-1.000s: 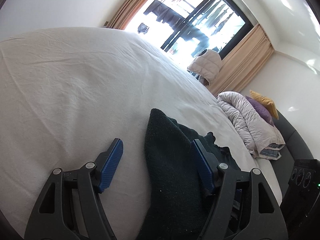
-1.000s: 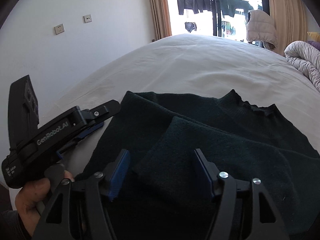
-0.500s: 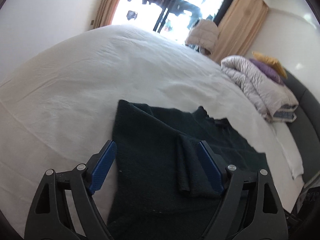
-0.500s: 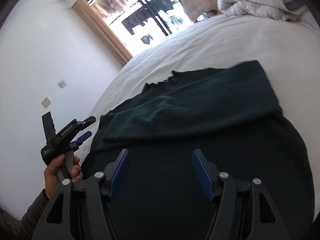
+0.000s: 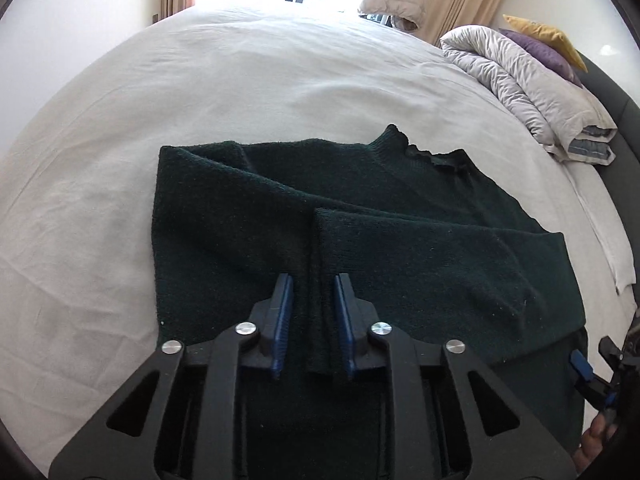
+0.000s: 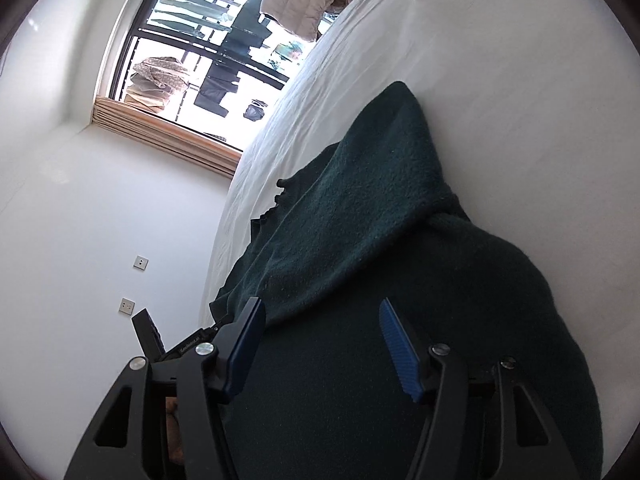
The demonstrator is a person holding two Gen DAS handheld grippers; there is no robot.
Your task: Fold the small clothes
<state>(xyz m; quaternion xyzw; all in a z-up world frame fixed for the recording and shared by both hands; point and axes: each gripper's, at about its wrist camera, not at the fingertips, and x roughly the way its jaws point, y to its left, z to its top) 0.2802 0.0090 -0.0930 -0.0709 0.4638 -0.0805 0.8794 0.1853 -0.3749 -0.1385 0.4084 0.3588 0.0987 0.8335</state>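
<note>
Over the near hem of the dark green sweater (image 5: 248, 240), the left gripper (image 5: 311, 320) has its jaws closing, a narrow gap left, a sleeve cuff between them. The right gripper (image 6: 320, 344) hovers over the sweater, jaws closing but wide, gripping nothing. The sweater lies on the white bed (image 5: 240, 68), a folded duvet (image 5: 520, 84) beyond.

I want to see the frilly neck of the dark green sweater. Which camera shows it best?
The left wrist view. There the frilly collar lies in plain sight at the sweater's far edge on the white bed. The right wrist view shows only a dark sliver of the collar, seen side-on.
</note>
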